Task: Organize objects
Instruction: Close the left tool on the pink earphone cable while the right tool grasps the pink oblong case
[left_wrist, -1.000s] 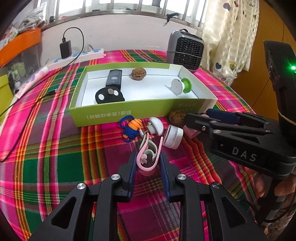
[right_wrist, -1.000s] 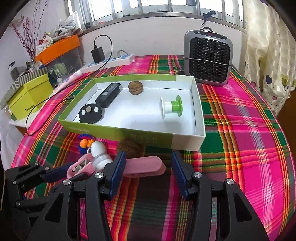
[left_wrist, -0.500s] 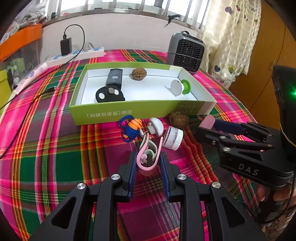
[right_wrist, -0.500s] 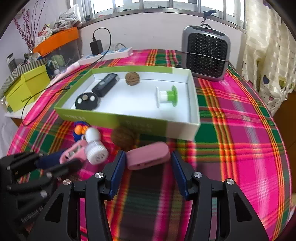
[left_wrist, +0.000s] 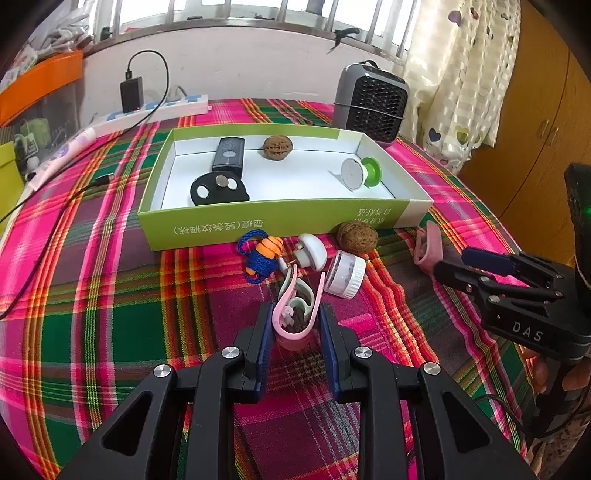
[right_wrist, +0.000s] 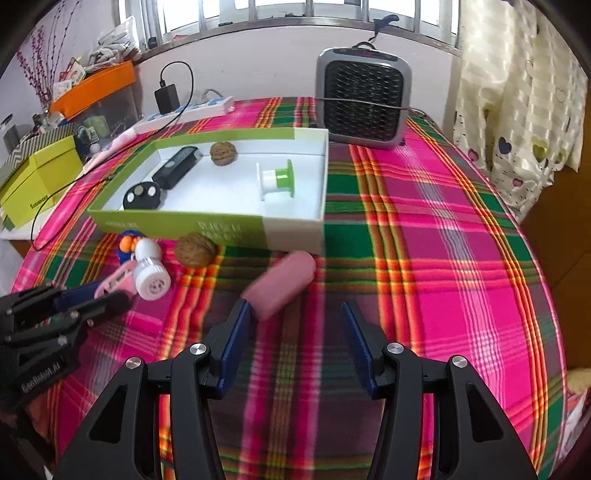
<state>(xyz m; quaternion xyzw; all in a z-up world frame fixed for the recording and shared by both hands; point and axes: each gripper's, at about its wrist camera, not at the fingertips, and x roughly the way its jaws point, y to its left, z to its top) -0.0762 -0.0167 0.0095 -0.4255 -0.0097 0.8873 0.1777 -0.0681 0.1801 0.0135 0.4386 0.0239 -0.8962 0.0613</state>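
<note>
Pink plastic shows between the left gripper's (left_wrist: 295, 325) blue pads in the left wrist view: a pink clip (left_wrist: 295, 314) with a pale green inner piece stands there, its closed rounded end low between the fingers and its two arms spreading toward the box. The pads press its sides, so the narrow jaws hold it just over the plaid tablecloth (left_wrist: 110, 295). Just beyond its tips lie a white cylindrical cap (left_wrist: 345, 273), a white knob-shaped piece (left_wrist: 312, 251) and a blue cord with orange beads (left_wrist: 262, 256). A walnut (left_wrist: 356, 236) rests against the front wall of the green cardboard box (left_wrist: 258, 221). Inside the box lie a black remote (left_wrist: 229, 155), a black disc with coin-like pieces (left_wrist: 218, 188), a second walnut (left_wrist: 277, 147) and a green-and-white spool (left_wrist: 360, 172). At the right, the right gripper (left_wrist: 458, 264) points at a pink case (left_wrist: 426, 247) lying on the cloth near the box's corner.

From the right wrist view, the right gripper (right_wrist: 297, 336) stands with its jaws wide apart and nothing pressed between them. The pink case (right_wrist: 280, 288), blurred, lies on the cloth just ahead of the left fingertip, angled up toward the box corner; whether that tip touches it I cannot tell. A grey heater (right_wrist: 364, 101) sits behind the box.
</note>
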